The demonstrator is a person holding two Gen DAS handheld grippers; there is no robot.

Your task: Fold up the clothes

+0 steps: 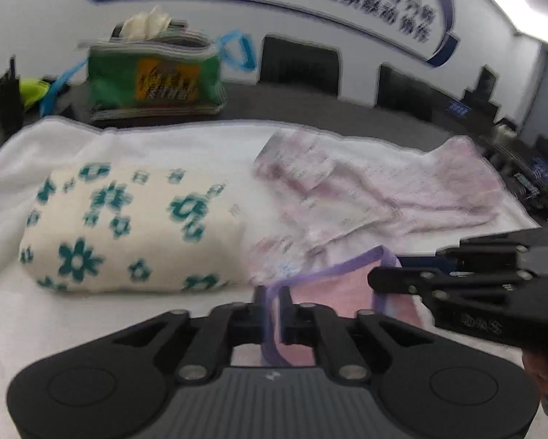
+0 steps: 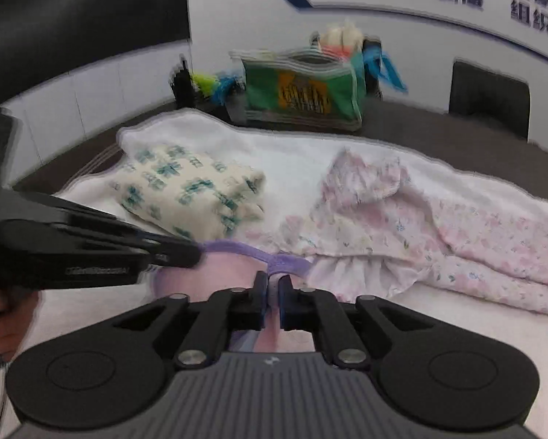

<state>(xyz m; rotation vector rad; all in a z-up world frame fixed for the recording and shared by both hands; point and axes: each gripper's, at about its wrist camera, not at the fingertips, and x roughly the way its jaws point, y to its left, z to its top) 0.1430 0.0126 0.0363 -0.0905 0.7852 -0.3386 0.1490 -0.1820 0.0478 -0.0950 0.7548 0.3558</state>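
Left gripper (image 1: 272,305) clamping purple hem of pink garment (image 1: 332,289), near edge of white towel (image 1: 186,139). Right gripper (image 2: 272,292) pinching same hem. Folded floral cloth (image 1: 127,226) lying far left.

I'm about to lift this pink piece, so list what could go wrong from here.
1. Both the left gripper and the right gripper pinch only the purple trim of the pink garment; it may slip out.
2. The floral garment lies against it and could drag along.
3. The folded flower-print cloth sits close and could be knocked.
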